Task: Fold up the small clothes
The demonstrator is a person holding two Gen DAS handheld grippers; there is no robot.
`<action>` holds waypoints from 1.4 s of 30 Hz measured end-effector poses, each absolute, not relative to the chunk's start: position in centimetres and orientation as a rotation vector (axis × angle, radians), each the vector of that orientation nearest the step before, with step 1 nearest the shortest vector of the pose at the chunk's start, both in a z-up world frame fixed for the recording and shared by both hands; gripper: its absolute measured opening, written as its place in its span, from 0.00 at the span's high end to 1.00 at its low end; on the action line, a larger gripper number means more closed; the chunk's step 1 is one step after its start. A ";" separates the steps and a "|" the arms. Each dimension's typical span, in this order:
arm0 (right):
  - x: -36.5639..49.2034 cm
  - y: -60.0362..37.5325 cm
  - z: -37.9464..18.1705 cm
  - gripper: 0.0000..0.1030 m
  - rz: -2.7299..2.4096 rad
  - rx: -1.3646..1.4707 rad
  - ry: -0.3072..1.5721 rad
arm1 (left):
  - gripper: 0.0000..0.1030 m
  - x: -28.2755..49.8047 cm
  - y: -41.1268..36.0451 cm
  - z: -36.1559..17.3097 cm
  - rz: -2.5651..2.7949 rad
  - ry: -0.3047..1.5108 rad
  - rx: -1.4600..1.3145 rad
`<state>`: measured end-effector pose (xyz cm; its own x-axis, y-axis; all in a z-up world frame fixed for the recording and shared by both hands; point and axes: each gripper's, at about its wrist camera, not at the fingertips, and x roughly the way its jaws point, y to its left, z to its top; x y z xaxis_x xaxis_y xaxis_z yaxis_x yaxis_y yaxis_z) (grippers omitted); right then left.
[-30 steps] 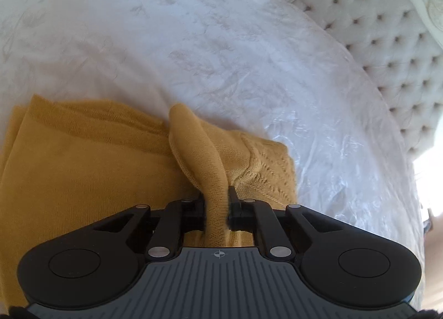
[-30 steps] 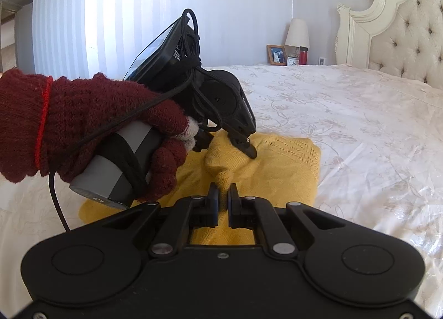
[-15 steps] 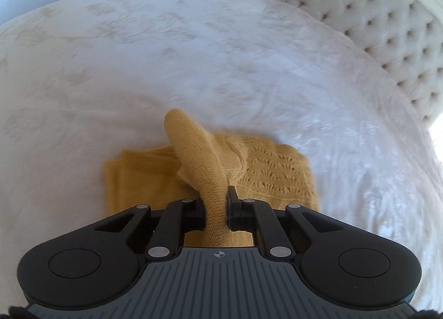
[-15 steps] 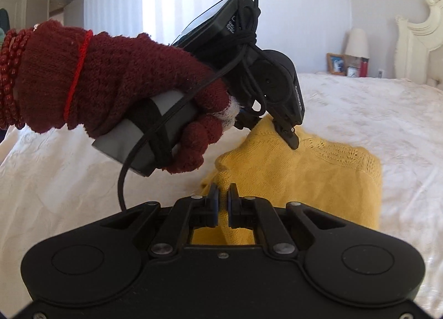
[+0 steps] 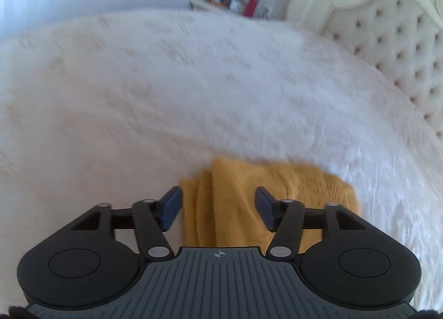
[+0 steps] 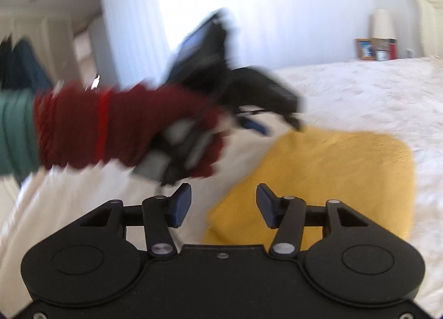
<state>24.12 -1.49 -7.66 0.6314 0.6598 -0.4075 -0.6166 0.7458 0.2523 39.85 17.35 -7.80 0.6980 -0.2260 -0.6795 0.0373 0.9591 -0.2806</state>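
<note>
I am holding my left tool (image 5: 218, 205) and my right tool (image 6: 223, 204) with jaws that have just been opening, both now standing apart and gripping nothing. The folded mustard-yellow knit garment (image 6: 326, 180) is lying flat on the white bed (image 5: 193, 92), just beyond both tools.
</note>
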 end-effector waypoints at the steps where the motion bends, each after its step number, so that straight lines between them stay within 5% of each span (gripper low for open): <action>1: 24.4 -2.6 -7.6 0.37 0.706 0.129 0.498 | 0.32 39.2 17.5 -7.2 -0.150 0.765 -0.253; 6: 28.0 -8.4 -10.5 0.32 0.546 0.369 0.618 | 0.29 35.5 15.3 -7.6 -0.248 0.773 -0.202; 10: 29.3 -11.1 -13.1 0.44 0.404 0.459 0.746 | 0.29 32.6 13.9 -11.2 -0.223 0.885 -0.150; 14: 27.7 -11.0 -12.8 0.44 0.375 0.473 0.727 | 0.28 29.2 14.1 -12.5 -0.197 0.876 -0.120; 26: 20.8 -8.7 -7.5 0.02 0.316 0.242 0.492 | 0.28 18.7 12.0 -5.8 -0.081 0.674 0.001; 42: 13.6 -10.3 -0.5 0.01 0.203 0.211 0.620 | 0.28 11.4 9.0 -0.8 0.041 0.632 -0.016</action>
<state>13.62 -10.32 -0.52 0.7956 0.2504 -0.5516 -0.1249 0.9588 0.2552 11.37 8.97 -0.76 0.8059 0.0336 -0.5911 -0.0433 0.9991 -0.0021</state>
